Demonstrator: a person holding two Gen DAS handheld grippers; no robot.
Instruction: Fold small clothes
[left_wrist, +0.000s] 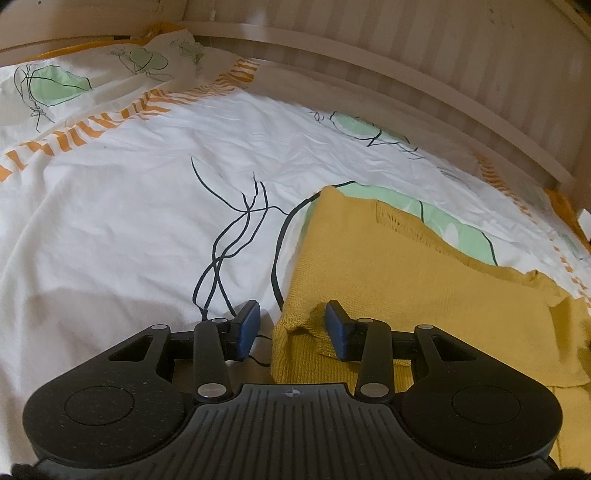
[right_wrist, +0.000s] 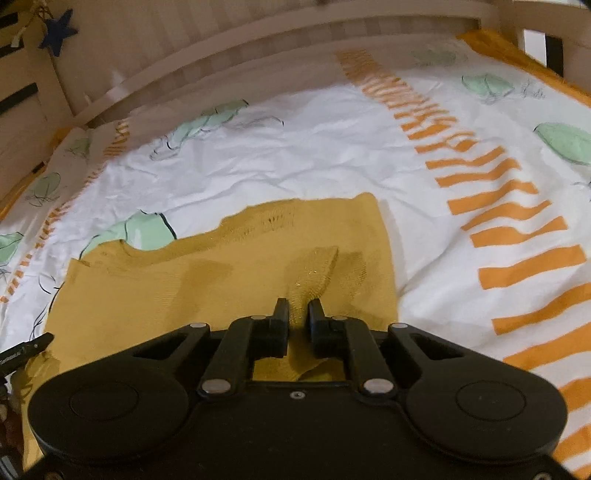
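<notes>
While the left tool gapes with blue pads astride a near corner of the mustard knit garment, that garment lies flat on the bed's white leaf-printed sheet. From the right wrist, the right tool pinches a raised knit fold beside orange stripes.

The mustard-yellow knitted garment runs off the right edge; the black gripper body hides its near hem.
</notes>
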